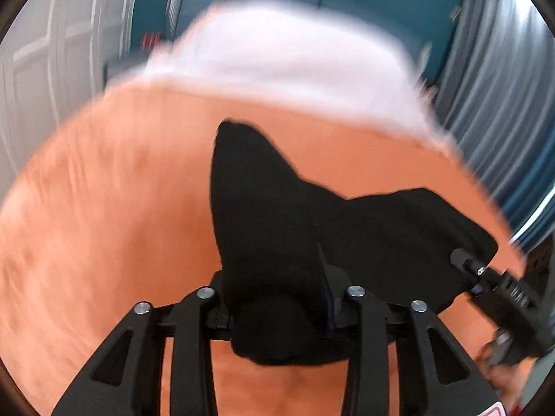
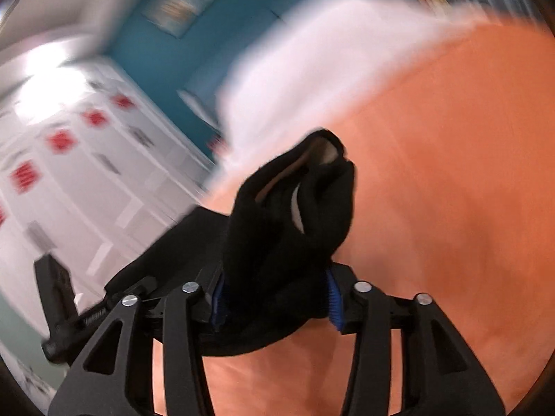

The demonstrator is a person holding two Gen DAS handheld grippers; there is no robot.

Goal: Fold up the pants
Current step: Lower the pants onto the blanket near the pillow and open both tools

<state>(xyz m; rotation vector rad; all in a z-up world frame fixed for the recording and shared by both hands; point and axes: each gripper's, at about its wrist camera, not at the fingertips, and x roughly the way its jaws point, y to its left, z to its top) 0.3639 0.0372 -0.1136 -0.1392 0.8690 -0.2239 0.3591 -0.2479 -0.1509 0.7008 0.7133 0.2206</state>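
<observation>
Pants (image 1: 277, 225) are bunched between both claws over the orange bedspread (image 1: 104, 208); we've got left gripper (image 1: 277, 315) and right gripper (image 2: 275, 298) clenched on fabric. Thick wads could slip loose mid-swing, wrecking our fold.

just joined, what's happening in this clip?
A person holds a gripper in each hand, folding black pants over an orange bed cover. Left gripper and right gripper each have bunched black fabric between their jaws. Frames are motion-blurred; a white pillow lies beyond.
</observation>
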